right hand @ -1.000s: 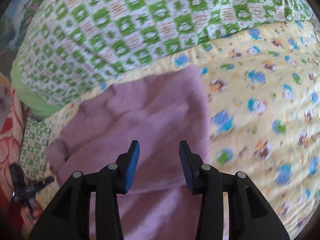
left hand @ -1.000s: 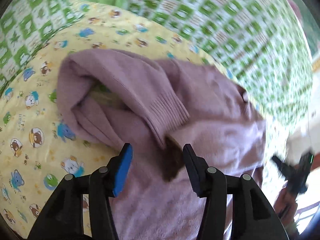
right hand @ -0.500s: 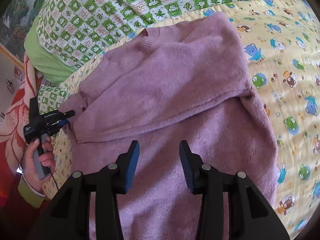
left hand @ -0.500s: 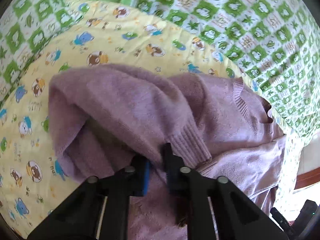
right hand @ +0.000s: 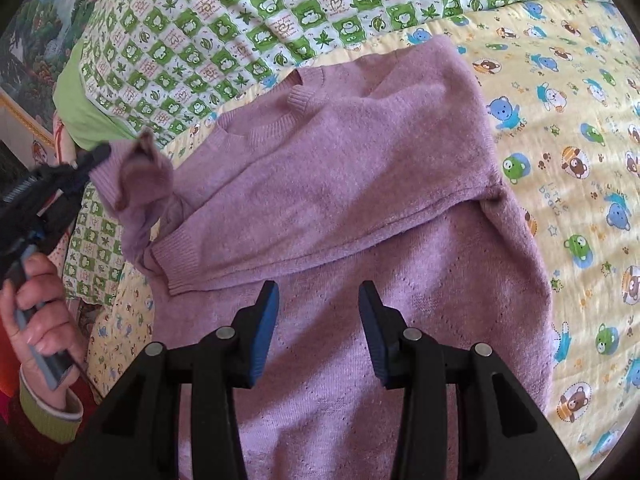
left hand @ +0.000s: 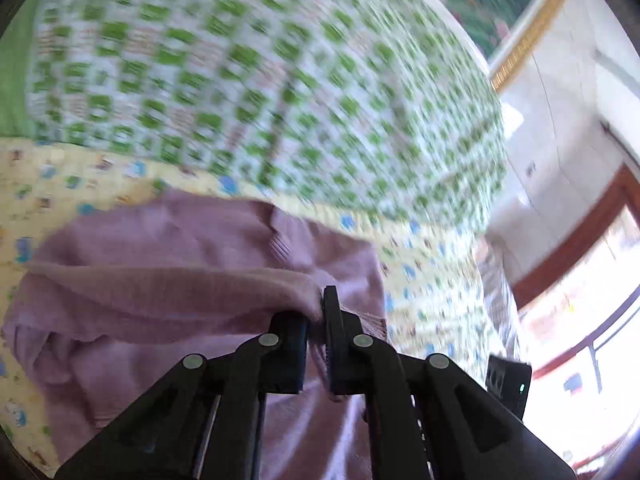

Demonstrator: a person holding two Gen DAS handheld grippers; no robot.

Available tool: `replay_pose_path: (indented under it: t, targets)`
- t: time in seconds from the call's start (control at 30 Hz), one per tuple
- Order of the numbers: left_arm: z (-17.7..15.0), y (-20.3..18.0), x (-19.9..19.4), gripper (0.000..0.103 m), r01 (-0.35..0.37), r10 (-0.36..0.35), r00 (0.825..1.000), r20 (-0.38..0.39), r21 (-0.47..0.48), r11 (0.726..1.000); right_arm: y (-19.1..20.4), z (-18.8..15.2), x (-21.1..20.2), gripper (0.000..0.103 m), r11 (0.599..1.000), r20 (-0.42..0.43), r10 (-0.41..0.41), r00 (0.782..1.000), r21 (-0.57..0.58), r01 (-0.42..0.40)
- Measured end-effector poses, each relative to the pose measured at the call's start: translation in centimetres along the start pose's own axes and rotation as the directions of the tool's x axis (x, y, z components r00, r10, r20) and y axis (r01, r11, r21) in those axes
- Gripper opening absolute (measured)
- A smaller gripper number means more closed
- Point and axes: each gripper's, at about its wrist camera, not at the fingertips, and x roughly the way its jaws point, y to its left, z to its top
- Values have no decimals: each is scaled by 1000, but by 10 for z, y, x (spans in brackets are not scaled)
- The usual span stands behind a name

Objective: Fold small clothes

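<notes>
My left gripper [left hand: 316, 320] has its jaws clamped on a sleeve cuff [right hand: 138, 172] of the purple sweater [right hand: 340, 184], lifted, though that view is blurred; my right gripper [right hand: 319, 300] hovers wide above the sweater lying on the yellow quilt [right hand: 580, 128].

The left gripper [left hand: 317, 320] has its jaws pinched together on a fold of the purple sweater [left hand: 168, 280], the knit bunched between the black fingers [left hand: 334, 320]. The sweater spreads left and near over a yellow cartoon-print sheet [left hand: 424, 264]. Farther off lies a green-and-white checked quilt [left hand: 260, 80], heavily blurred. At the right stands a pale wall [left hand: 560, 140] with a dark red frame [left hand: 576, 240].
</notes>
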Motion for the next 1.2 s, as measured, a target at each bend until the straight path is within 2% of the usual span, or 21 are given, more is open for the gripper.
replay_pose_path:
  t: [0.07,0.17,0.23,0.37,0.4,0.47,0.5,0.53,0.57,0.6,0.67,0.73,0.8,0.87,0.9,0.93,0.97,1.03,1.1,1.13,1.2]
  targets:
    - [-16,-8,28,10,-11,14,996,-87,31,999,-1,1,0,43,1000,-1,-7,1000,11,7]
    - [-42,-1,40,13,-24,30,986,-164,40,999,-5,1,1,43,999,-9,-18,1000,29,18]
    - [-61,13,34,27,-45,50,979,-199,32,998,-8,0,3,43,999,-16,-21,1000,44,22]
    - [-92,51,-7,28,-164,165,968,-189,21,986,-10,-1,9,43,998,-25,-21,999,55,22]
    - [-97,66,-20,30,-215,213,961,-175,6,977,-8,-1,11,43,999,-27,-22,999,48,23]
    - [-103,92,-40,40,-322,314,937,-154,-27,946,-3,2,16,43,999,-32,-29,999,20,30]
    - [-106,109,-50,43,-389,379,914,-142,-48,920,3,5,20,43,999,-33,-41,999,-9,40]
    - [-106,122,-56,43,-429,418,898,-141,-62,901,9,8,23,44,998,-30,-58,998,-42,57]
    - [-106,136,-60,43,-457,442,884,-151,-78,886,13,11,26,49,995,-24,-78,997,-70,76]
    - [-105,151,-61,43,-471,454,877,-159,-98,877,17,16,31,53,989,-7,-111,994,-100,110]
    - [-103,167,-60,43,-484,463,870,-168,-117,867,20,24,38,69,981,29,-151,988,-120,153]
    - [-99,174,-53,44,-495,472,864,-176,-121,861,18,34,53,70,982,16,-146,989,-115,147]
    - [-95,181,-45,50,-493,469,866,-172,-144,858,14,44,73,70,984,-33,-147,989,-105,143]
    - [-87,183,-35,50,-496,471,865,-170,-163,853,15,51,85,70,985,-63,-148,987,-98,142]
    - [-82,178,-29,50,-501,476,863,-169,-167,849,16,53,90,69,987,-83,-135,987,-96,127]
    - [-79,179,-25,50,-509,484,859,-166,-165,845,19,54,90,54,988,-87,-124,988,-99,116]
    - [-79,174,-21,50,-521,498,852,-165,-158,839,24,54,88,29,989,-91,-104,990,-111,93]
    - [-75,172,-12,50,-573,552,817,-164,-139,808,37,58,78,9,992,-106,-31,994,-125,18]
    - [-72,170,-5,50,-611,590,789,-172,-116,783,48,65,55,8,990,-92,86,992,-104,-96]
    - [-72,170,-2,50,-625,604,778,-174,-108,773,57,73,33,8,979,-68,175,982,-93,-181]
    - [-71,170,1,50,-653,632,754,-178,-104,750,73,93,-25,7,933,14,345,938,-114,-341]
